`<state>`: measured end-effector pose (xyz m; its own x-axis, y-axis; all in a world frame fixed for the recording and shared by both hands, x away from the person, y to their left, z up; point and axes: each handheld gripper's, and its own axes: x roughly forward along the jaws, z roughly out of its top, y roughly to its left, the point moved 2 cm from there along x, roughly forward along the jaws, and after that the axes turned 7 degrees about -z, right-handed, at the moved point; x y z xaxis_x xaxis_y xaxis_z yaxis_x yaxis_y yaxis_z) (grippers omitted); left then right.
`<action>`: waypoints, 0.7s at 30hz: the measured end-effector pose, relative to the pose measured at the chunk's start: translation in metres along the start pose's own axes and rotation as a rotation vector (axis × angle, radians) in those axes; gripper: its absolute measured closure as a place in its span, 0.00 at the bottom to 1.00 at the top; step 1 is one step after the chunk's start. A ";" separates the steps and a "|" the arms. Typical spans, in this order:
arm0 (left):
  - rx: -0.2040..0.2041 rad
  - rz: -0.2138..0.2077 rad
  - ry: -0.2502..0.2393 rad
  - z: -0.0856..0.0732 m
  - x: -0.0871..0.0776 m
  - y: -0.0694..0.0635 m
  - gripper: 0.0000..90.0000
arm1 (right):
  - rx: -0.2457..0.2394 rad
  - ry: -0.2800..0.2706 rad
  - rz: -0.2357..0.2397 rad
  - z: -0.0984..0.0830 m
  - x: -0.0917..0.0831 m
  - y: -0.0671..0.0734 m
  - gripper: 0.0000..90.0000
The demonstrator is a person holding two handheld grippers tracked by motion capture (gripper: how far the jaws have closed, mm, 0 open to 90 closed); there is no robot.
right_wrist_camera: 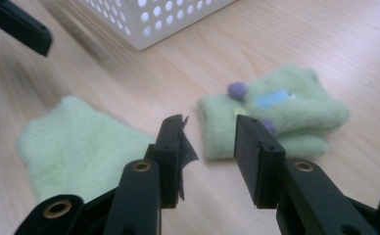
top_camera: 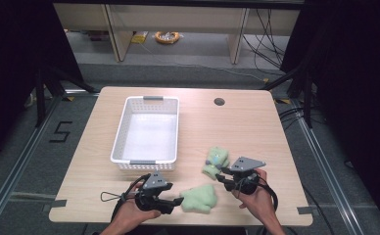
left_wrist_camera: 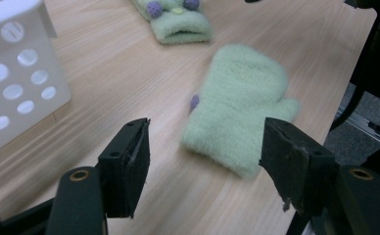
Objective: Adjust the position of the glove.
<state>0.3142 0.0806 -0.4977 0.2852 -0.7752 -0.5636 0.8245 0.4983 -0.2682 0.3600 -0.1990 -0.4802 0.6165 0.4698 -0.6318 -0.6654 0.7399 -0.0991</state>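
A plain pale-green mitten [top_camera: 199,198] lies flat near the table's front edge. It spreads out just beyond my left gripper [left_wrist_camera: 205,132], whose jaws stand wide open, not pressing on it. In the high view my left gripper [top_camera: 175,202] points right at that mitten. A second green mitten with purple pompoms [top_camera: 215,161] lies folded farther back. My right gripper [top_camera: 222,175] points left beside it. In the right gripper view, the right gripper [right_wrist_camera: 210,125] is open with a narrow empty gap, and the pompom mitten [right_wrist_camera: 286,107] lies just past its fingertips.
A white perforated basket [top_camera: 146,129] stands empty left of centre, close behind the left gripper. A round cable hole [top_camera: 219,102] sits at the table's back right. The table's front edge runs right under both hands.
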 end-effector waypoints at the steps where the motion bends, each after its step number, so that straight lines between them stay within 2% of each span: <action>1: -0.011 0.003 0.006 -0.002 -0.003 0.000 0.38 | 0.008 0.014 0.005 0.001 0.001 -0.001 0.72; 3: -0.008 0.007 -0.006 -0.004 -0.005 0.000 0.38 | -0.009 0.010 -0.009 0.005 0.008 -0.008 0.72; 4: -0.024 0.009 -0.007 -0.006 -0.006 0.000 0.38 | -0.006 0.017 -0.013 0.006 0.010 -0.009 0.72; 5: -0.011 0.002 0.002 -0.006 -0.007 0.000 0.37 | -0.013 0.029 -0.007 0.007 0.013 -0.011 0.72; 6: -0.024 0.005 -0.003 -0.007 -0.008 0.000 0.37 | -0.020 0.021 -0.018 0.008 0.016 -0.013 0.72; 7: -0.021 0.005 -0.002 -0.008 -0.009 0.001 0.36 | -0.012 0.035 -0.013 0.010 0.018 -0.015 0.72; 8: -0.042 0.005 -0.003 -0.010 -0.009 0.001 0.34 | -0.018 0.031 -0.020 0.011 0.021 -0.017 0.72; 10: -0.036 0.003 -0.001 -0.011 -0.010 0.001 0.33 | -0.019 0.042 -0.014 0.014 0.026 -0.019 0.71; 11: -0.034 0.007 0.017 -0.014 -0.012 0.002 0.32 | -0.014 0.053 -0.010 0.016 0.028 -0.019 0.71; 12: -0.053 0.010 0.012 -0.015 -0.012 0.002 0.32 | -0.022 0.048 -0.018 0.017 0.031 -0.021 0.71; 13: -0.041 0.010 0.006 -0.016 -0.012 0.002 0.32 | -0.031 0.050 -0.016 0.018 0.034 -0.023 0.71; 15: -0.041 0.010 0.011 -0.018 -0.013 0.002 0.31 | -0.005 0.053 -0.009 0.020 0.039 -0.023 0.71; 16: -0.039 0.013 0.011 -0.019 -0.014 0.002 0.31 | -0.016 0.053 -0.005 0.020 0.041 -0.024 0.71; 18: -0.043 0.017 0.012 -0.021 -0.015 0.002 0.29 | -0.008 0.075 -0.020 0.020 0.045 -0.025 0.71; 21: -0.041 0.019 0.012 -0.023 -0.017 0.001 0.28 | -0.013 0.075 -0.032 0.021 0.049 -0.029 0.70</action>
<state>0.2987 0.1031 -0.5068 0.2945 -0.7612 -0.5777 0.7983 0.5283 -0.2891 0.4182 -0.1868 -0.4920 0.6042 0.4082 -0.6843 -0.6518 0.7472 -0.1298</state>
